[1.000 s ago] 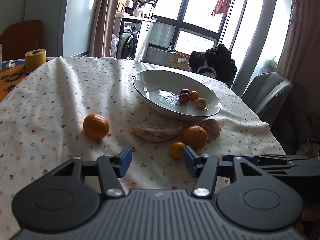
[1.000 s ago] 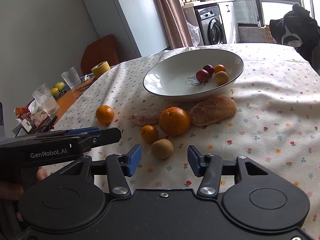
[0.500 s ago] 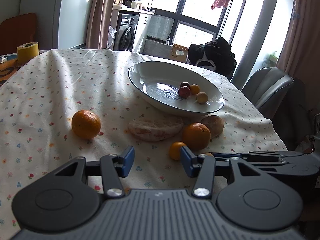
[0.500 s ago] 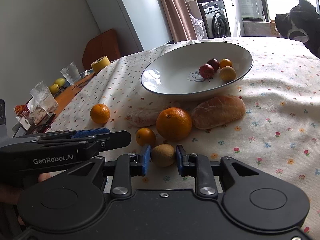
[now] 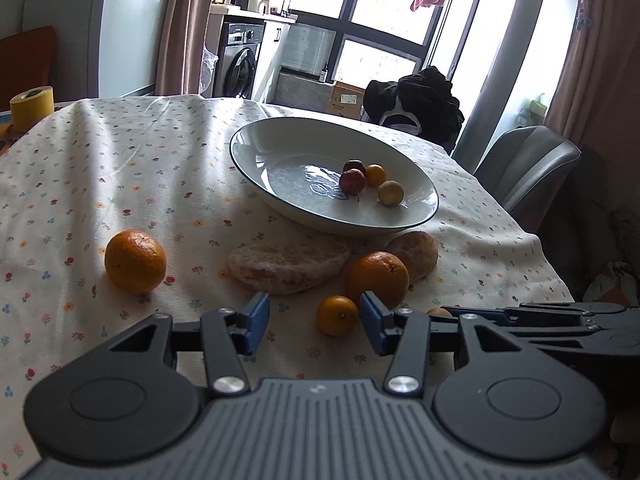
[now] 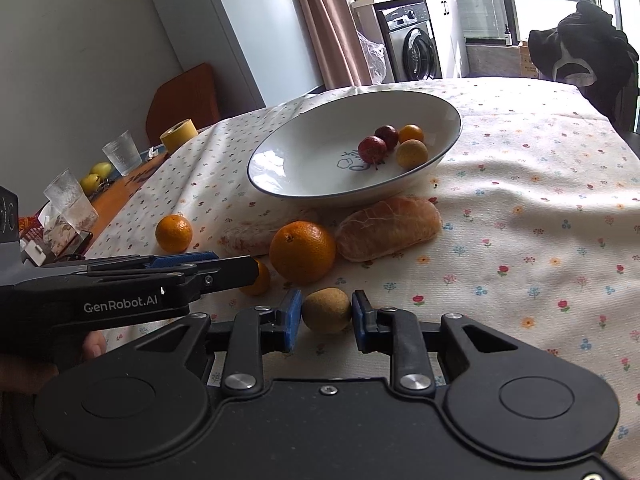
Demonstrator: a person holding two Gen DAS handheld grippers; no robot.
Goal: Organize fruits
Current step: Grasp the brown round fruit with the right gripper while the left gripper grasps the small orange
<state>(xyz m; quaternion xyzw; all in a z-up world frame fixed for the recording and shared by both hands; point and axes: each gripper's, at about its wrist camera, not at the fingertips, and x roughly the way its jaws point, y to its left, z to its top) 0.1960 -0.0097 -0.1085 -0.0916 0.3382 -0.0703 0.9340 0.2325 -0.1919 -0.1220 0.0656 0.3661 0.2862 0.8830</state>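
On the flowered tablecloth, a white bowl (image 5: 280, 200) (image 6: 304, 148) holds several small fruits, among them a red one (image 5: 352, 181). In front of it lie two peeled citrus pieces (image 5: 288, 264) (image 6: 388, 227), a large orange (image 5: 377, 278) (image 6: 302, 251), a small orange (image 5: 337, 315) and, off to the left, another orange (image 5: 135, 262) (image 6: 173, 233). My left gripper (image 5: 314, 322) is open, with the small orange between its fingers, nearer the right one. My right gripper (image 6: 326, 316) is shut on a round brown fruit (image 6: 326, 310) just over the cloth.
A yellow tape roll (image 5: 32, 106) (image 6: 180, 140) and two glasses (image 6: 120, 156) stand at the table's far left. A grey chair (image 5: 524, 168) and a dark garment (image 5: 416, 100) sit beyond the right edge. The two grippers are close side by side.
My right gripper has gone from open around the brown fruit to shut on it. My left gripper has moved forward, so the small orange now sits between its fingers.
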